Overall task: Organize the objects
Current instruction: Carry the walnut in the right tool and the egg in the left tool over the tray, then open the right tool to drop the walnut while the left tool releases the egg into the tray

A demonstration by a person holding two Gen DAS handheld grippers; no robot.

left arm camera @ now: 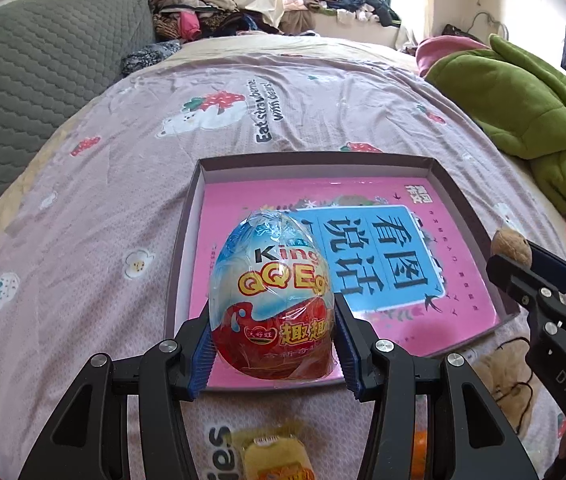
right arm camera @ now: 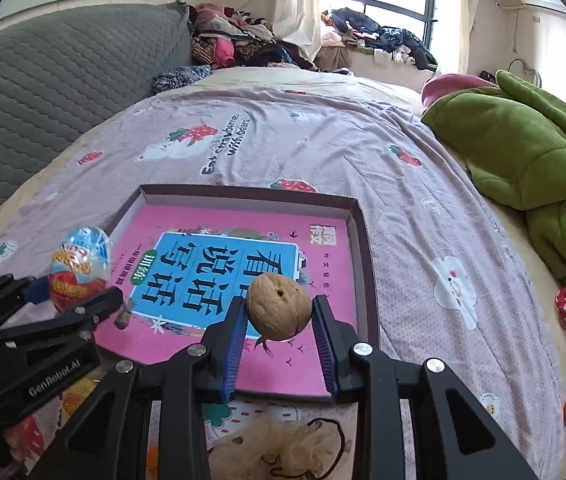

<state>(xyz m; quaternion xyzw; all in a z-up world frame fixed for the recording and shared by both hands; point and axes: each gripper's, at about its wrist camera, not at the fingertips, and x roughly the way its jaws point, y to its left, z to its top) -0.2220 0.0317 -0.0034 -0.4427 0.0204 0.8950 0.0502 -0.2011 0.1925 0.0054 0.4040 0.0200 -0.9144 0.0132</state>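
While the candy egg (left arm camera: 271, 296) sits pinched in the left hand-held gripper (left arm camera: 273, 344) over the shallow box's (left arm camera: 187, 216) near-left corner, the right hand-held gripper (right arm camera: 279, 340) clamps a walnut (right arm camera: 278, 306) above the pink book (right arm camera: 323, 352) inside, on the bed (right arm camera: 423, 184).

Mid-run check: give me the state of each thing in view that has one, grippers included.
left gripper: shut on the toy egg
toy egg: wrapped, held upright above the box's near edge
right gripper: shut on the walnut
walnut: whole, held over the box
box: open, pink book flat inside
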